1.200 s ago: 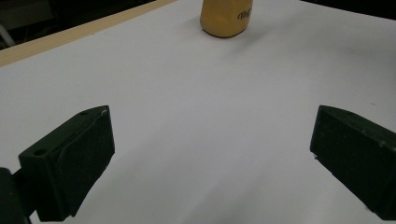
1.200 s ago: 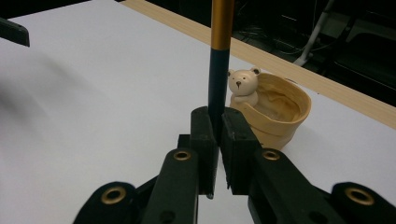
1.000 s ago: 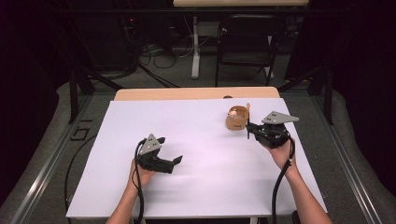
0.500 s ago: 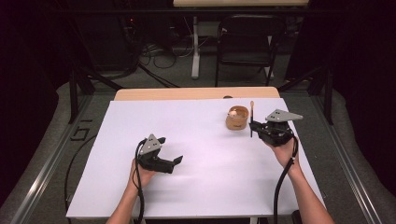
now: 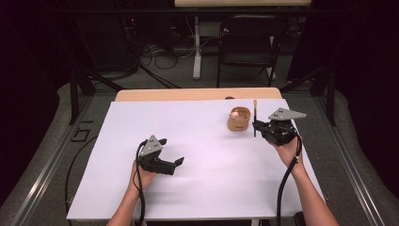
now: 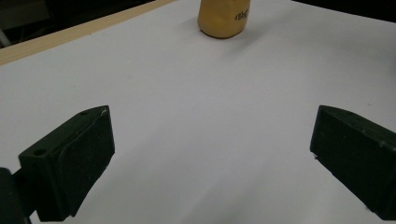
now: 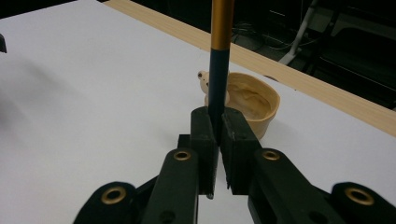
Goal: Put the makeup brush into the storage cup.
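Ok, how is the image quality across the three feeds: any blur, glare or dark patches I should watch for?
High view: the white table cover is evenly lit, the surroundings nearly black, and the picture is soft. Left gripper view: the near jaws are blurred, with soft shadows on the cover, and the wooden cup is cut by the top edge. Right gripper view: the stick and jaws are sharp; no glare.

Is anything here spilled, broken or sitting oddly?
Nothing stands out. The bowl stands upright on the white table with no spill around it. The right gripper holds a stick upright beside the bowl, and the left gripper rests open, apart from both.
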